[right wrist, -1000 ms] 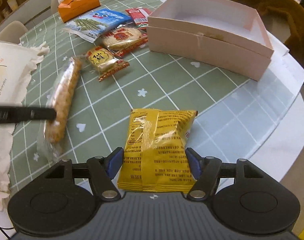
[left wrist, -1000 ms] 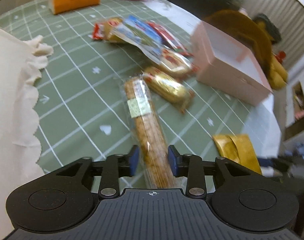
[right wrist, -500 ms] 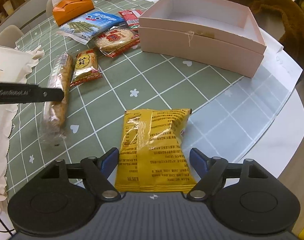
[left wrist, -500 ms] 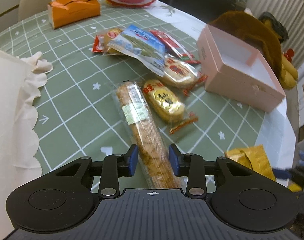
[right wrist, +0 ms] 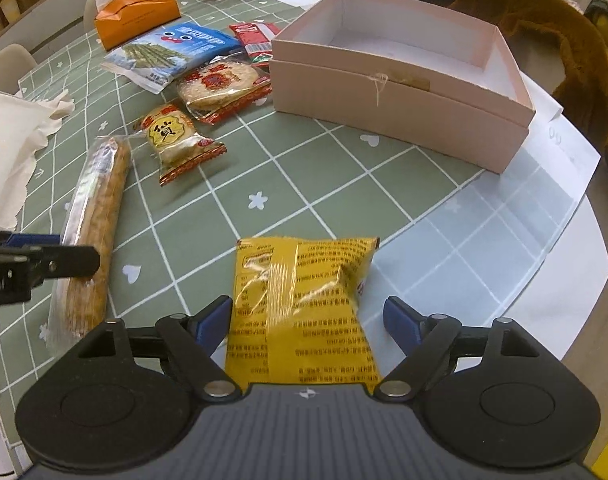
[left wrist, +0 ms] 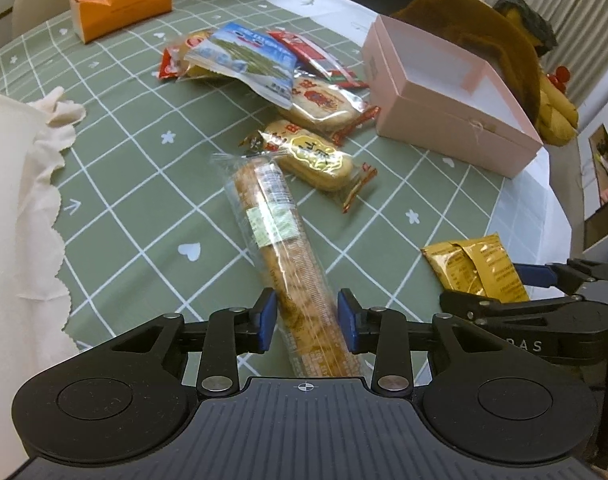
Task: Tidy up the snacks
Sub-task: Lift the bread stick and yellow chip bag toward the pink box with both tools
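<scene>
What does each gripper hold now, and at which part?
Nothing is gripped. The left gripper straddles the cracker roll's near end; the right gripper straddles the yellow packet.

Even, bright indoor light | soft faint shadows | glare on yellow snack packet (right wrist: 300,304) | fisheye-bent edges | mostly sharp

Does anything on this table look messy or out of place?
The snacks lie loose on the tablecloth, some overlapping in a heap, while the pink box beside them sits empty. Nothing looks spilled or torn.

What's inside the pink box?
The pink box shows only a bare white floor and inner walls, no snacks. Its near wall hides the front strip of floor.
</scene>
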{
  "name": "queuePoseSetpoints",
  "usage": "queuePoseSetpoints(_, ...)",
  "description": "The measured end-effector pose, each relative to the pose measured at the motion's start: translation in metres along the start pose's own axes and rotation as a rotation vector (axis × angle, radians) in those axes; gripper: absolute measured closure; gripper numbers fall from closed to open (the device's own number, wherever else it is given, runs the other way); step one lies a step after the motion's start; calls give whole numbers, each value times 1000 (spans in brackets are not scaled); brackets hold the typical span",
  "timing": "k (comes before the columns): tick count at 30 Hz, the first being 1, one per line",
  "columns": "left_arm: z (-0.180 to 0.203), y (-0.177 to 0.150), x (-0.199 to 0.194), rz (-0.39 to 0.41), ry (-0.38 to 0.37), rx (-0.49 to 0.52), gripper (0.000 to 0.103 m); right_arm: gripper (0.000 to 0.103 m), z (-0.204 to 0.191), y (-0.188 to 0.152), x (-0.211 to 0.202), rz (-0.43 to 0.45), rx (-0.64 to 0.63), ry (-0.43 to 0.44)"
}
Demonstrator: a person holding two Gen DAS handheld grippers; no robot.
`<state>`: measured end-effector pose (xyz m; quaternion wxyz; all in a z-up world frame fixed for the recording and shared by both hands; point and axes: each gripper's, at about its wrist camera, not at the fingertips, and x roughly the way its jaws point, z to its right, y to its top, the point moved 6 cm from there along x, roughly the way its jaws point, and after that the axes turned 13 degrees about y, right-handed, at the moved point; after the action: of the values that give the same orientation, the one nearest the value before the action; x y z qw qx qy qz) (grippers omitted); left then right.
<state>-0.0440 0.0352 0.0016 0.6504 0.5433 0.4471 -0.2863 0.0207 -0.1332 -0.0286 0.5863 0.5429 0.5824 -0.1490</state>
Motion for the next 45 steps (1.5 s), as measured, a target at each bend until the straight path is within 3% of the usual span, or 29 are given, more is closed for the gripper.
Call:
queuePoseSetpoints(7,0,1,5,-10,-2,-20,60,21,-2,4,3,5,-20,-12)
queuePoseSetpoints(10,3,2,1,15,-7,-11,64,35,-6,5,0,5,-53,2)
queuePoseSetpoints(20,30,12,-39,121,-71,8,72,44,11,11,-30,49,3,85)
queuePoseSetpoints(24,49,53,-73,205,-163,-3,76,44,19,38,-67,126,-8,112)
queuePoseSetpoints(25,56,70,-85,250,-179,5,93,44,23,53,-83,168,-21,110)
queuePoseSetpoints(29,87,136,-130,436,-206,61,92,45,42,115,-147,328,-45,84)
queuePoseSetpoints(31,101,162,-138,475,-205,98,92,44,57,142,-174,388,-40,60)
queuePoseSetpoints(34,110,171,-121,411,-193,134,90,44,75,162,-192,419,-41,16)
queuePoseSetpoints(37,109,146,-91,303,-175,151,87,44,90,156,-185,395,-53,12)
queuePoseSetpoints(40,103,103,-52,152,-124,185,85,44,100,127,-150,313,-17,24)
queuePoseSetpoints(45,85,46,-27,23,-51,204,83,44,104,71,-84,167,105,46)
